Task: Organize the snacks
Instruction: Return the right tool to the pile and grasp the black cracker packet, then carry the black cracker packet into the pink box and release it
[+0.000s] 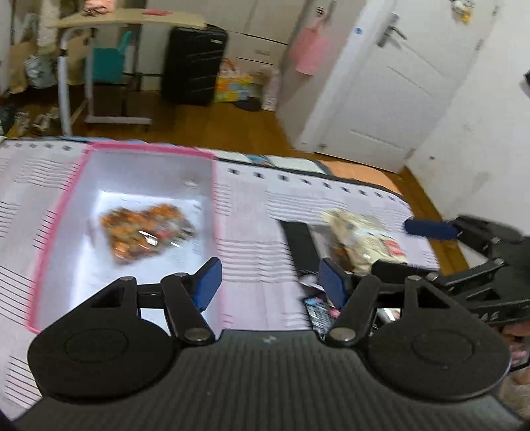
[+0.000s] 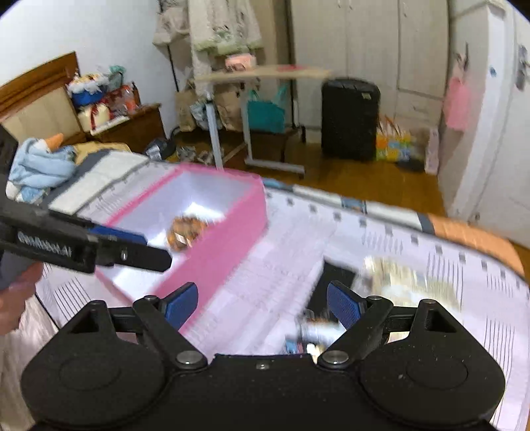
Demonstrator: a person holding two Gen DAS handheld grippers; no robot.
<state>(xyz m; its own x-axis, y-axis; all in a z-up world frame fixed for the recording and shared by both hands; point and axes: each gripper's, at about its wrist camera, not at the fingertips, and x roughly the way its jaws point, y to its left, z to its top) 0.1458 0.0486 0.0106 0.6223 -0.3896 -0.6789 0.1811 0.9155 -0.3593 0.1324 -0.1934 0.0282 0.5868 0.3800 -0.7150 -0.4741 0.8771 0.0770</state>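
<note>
A pink box (image 1: 59, 205) with a white inside lies on the striped bed sheet; it also shows in the right wrist view (image 2: 225, 245). An orange snack bag (image 1: 145, 232) lies in it, seen too in the right wrist view (image 2: 185, 232). A pale snack bag (image 1: 364, 238) lies on the sheet to the right, blurred in the right wrist view (image 2: 407, 281). Small dark packets (image 1: 318, 308) lie near my left gripper (image 1: 270, 285), which is open and empty beside the box. My right gripper (image 2: 261, 306) is open and empty, above small packets (image 2: 314, 331); it shows at the right of the left wrist view (image 1: 400, 245).
A dark strip (image 1: 299, 245) lies on the sheet beside the pale bag. Beyond the bed edge are a wooden floor, a black suitcase (image 1: 193, 63), a rolling side table (image 1: 129, 23) and a white door (image 1: 381, 83). A blue plush toy (image 2: 36, 165) lies at the bed's left.
</note>
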